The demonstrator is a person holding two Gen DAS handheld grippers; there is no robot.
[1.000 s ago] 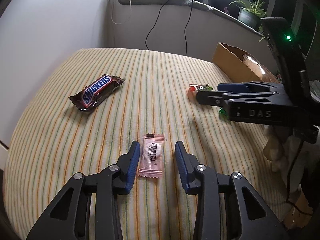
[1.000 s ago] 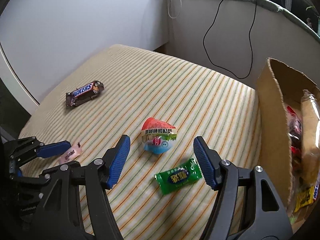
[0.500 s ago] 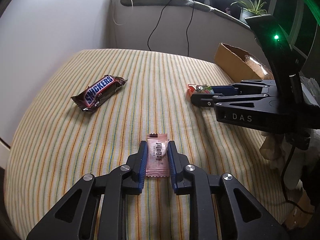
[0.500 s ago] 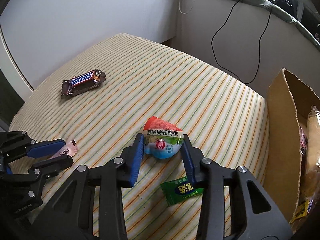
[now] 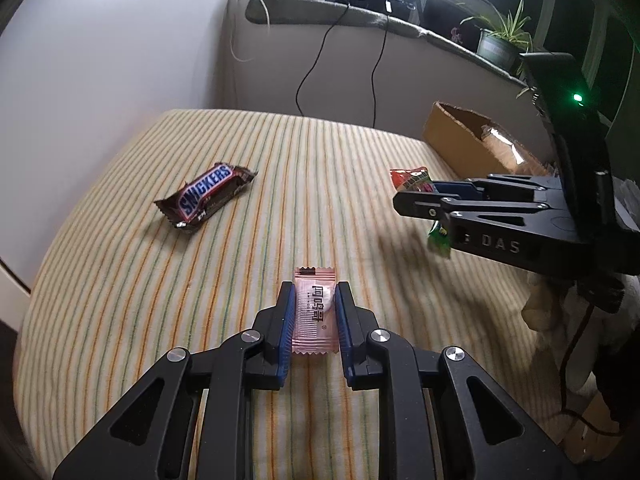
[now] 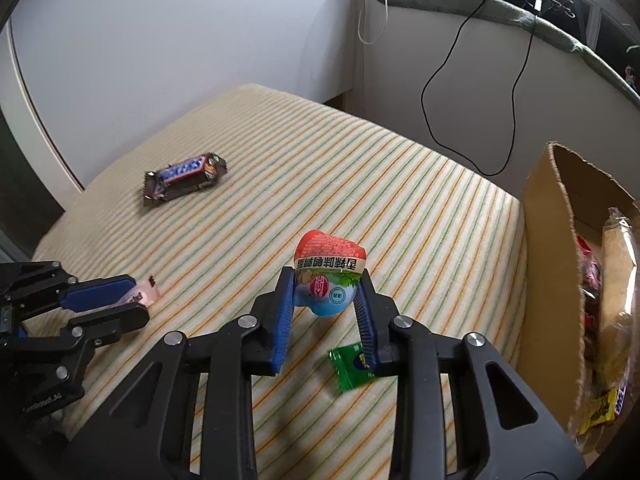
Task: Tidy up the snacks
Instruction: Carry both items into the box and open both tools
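lying between the closed left jaws, pink sachet (image 5: pixel 315 317) on striped cloth (image 5: pixel 120 300)

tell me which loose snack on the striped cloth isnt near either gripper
The Snickers bar: it lies alone at the far left, while the pink sachet, red-and-blue packet and green candy sit at the grippers.

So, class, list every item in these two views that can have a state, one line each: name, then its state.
Left hand-held gripper: shut on the pink rectangular candy sachet.
Right hand-held gripper: closing on the red-and-blue snack pouch.
Brown Snickers bar: sealed, lying flat, untouched.
Green candy wrapper: lying loose under the right finger.
Brown cardboard box: open, holding snacks.
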